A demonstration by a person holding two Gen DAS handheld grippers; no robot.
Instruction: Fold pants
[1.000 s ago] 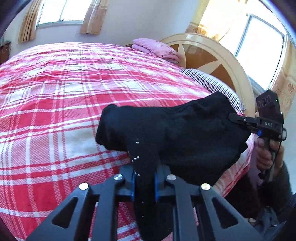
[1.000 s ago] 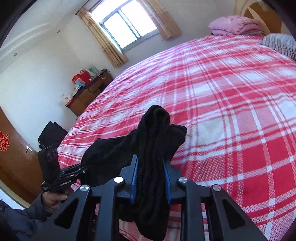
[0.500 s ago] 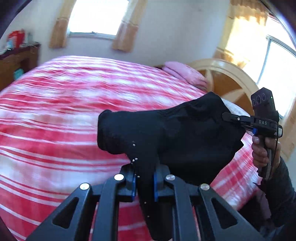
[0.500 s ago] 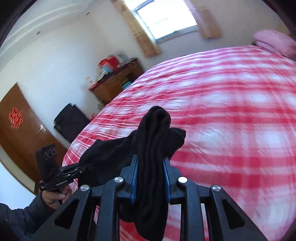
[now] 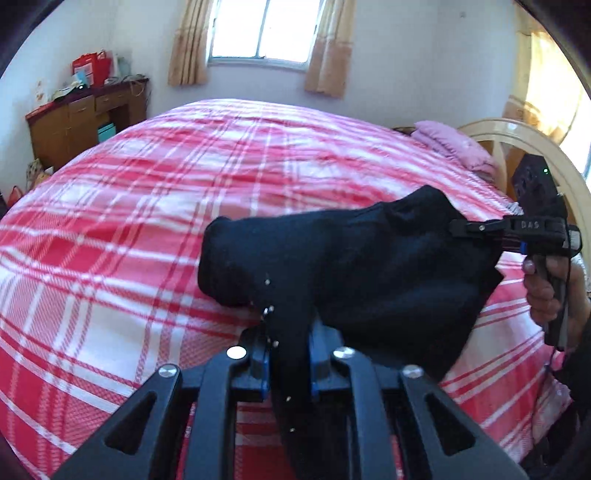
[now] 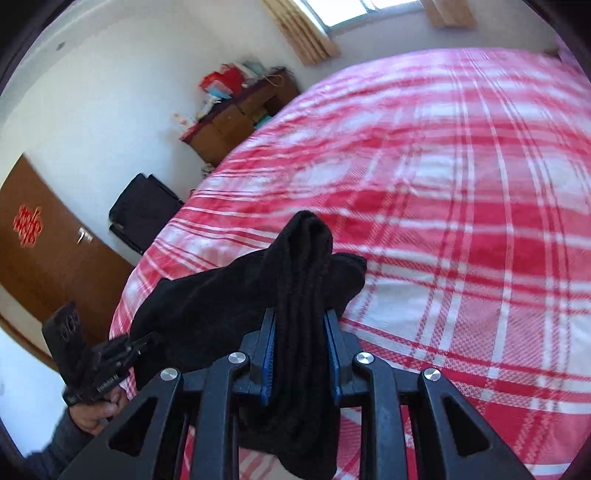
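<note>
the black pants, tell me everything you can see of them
The black pants look like soft knit fabric, bunched and partly folded, with small pale specks near one edge. They hang in the air above the red plaid bed, stretched between the left gripper and the right gripper, each shut on a gathered fold.

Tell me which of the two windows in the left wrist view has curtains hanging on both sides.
The back-wall window beyond the bed: tan curtains flank both its sides. The right-edge window shows none.

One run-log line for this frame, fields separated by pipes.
stage: pants lifted above bed | left gripper: shut on pants | right gripper: shut on pants | fold: not laid down yet
</note>
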